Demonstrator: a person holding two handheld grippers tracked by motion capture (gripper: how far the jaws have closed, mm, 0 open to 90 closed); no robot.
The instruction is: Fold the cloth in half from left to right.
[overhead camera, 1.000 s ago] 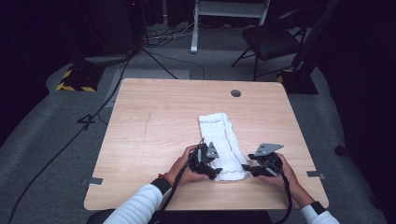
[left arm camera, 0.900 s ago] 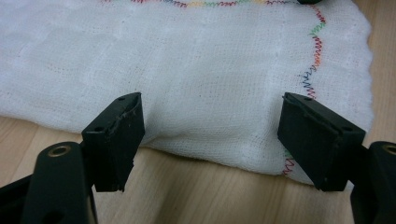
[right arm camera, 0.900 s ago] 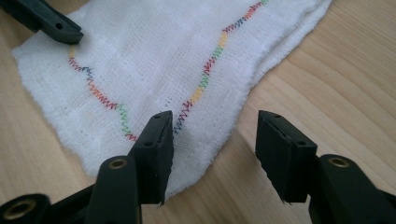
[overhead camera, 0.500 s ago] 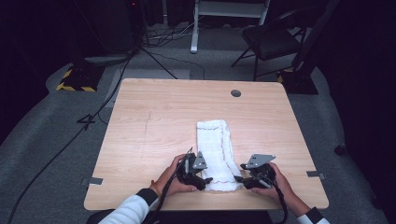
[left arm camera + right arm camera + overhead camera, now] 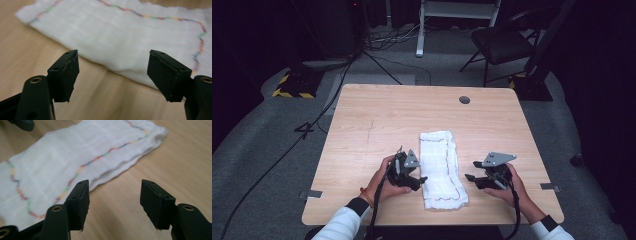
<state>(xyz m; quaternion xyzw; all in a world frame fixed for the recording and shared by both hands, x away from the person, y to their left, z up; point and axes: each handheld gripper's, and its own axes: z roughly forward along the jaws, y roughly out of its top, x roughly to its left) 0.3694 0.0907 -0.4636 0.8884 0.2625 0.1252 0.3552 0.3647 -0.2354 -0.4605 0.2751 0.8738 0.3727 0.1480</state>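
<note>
**Towel folded, both grippers standing off**

Dark room is surrounding a pale wood table (image 5: pixel 377 125); a chair and stand legs are sitting behind it in shadow. You are holding both grippers low at the near half of the table, one on each side of the towel (image 5: pixel 441 167).

The towel is lying folded into a long strip, its long axis running away from you, near end close to the table's front edge. Your left gripper (image 5: pixel 418 180) is pointing at its left long edge, just beside it, not touching. Your right gripper (image 5: pixel 471 177) is sitting farther off the right edge, so the left is the nearer one.

Left jaws are standing open with nothing between them and have just been closing a little; right jaws are open, empty, and have just been widening.

Layer count at the fold is hard to make out. Left gripper view is blurring the weave.
</note>
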